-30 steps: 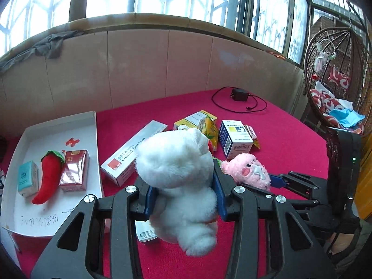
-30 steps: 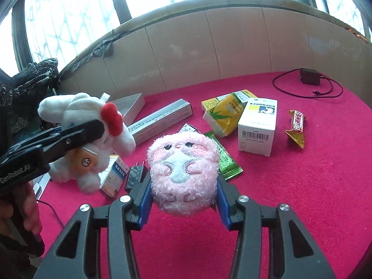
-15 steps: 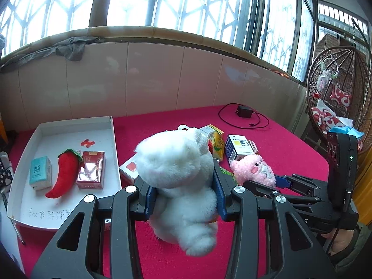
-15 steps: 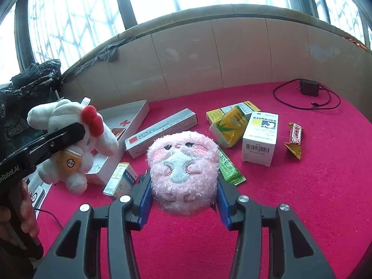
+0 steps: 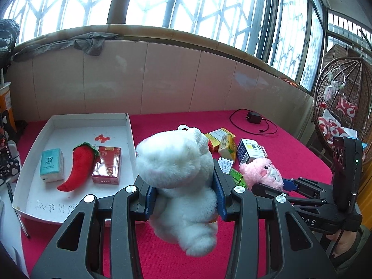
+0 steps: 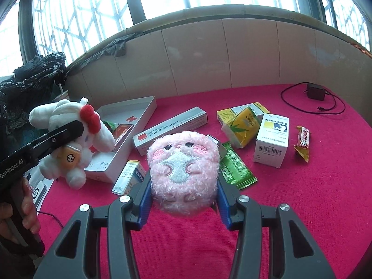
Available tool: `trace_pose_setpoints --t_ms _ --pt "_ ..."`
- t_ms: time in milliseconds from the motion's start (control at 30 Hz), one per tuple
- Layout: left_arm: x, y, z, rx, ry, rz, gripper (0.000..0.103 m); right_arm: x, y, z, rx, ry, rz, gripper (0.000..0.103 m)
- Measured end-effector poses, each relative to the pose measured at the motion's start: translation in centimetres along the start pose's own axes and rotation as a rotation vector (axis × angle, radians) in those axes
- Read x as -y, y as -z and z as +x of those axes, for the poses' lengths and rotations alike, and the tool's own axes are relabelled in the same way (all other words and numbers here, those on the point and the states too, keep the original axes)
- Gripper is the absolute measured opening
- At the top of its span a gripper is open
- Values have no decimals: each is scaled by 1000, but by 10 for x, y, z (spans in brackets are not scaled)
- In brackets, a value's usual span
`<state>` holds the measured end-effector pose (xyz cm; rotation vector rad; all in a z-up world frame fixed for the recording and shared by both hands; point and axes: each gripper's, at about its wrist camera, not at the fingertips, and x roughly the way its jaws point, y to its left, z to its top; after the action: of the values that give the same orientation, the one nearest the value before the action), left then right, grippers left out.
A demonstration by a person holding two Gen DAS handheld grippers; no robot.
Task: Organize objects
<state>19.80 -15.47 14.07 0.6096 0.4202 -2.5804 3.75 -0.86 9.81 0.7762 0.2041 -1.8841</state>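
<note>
My left gripper (image 5: 183, 197) is shut on a white plush bunny (image 5: 179, 176) and holds it in the air near the right rim of the white tray (image 5: 76, 118). The tray holds a teal box (image 5: 51, 165), a red plush chili (image 5: 79, 166) and a red packet (image 5: 107, 164). My right gripper (image 6: 183, 203) is shut on a pink plush pig (image 6: 183, 169), held above the red table. The bunny also shows in the right wrist view (image 6: 69, 137), and the pig in the left wrist view (image 5: 262, 174).
Loose on the red cloth: a long sealant box (image 6: 172, 130), a small medicine box (image 6: 129, 176), a green sachet (image 6: 234, 165), a yellow pack (image 6: 244, 127), a white and blue box (image 6: 272, 141), a snack bar (image 6: 303, 146). A black charger (image 6: 315, 93) lies at the back.
Both grippers have pulled back and risen with their toys. The bunny has moved left, closer to the tray, and more of the tray shows.
</note>
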Motion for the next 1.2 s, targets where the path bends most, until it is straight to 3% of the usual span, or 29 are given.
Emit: trace_pose_setpoints --t_ms 900,1200 --pt "-32 10 -5 -4 -32 -67 41 -24 2 13 -45 11 -47 49" --pt "-54 -13 -8 49 -75 -46 41 -41 -24 17 -17 1 -82 49"
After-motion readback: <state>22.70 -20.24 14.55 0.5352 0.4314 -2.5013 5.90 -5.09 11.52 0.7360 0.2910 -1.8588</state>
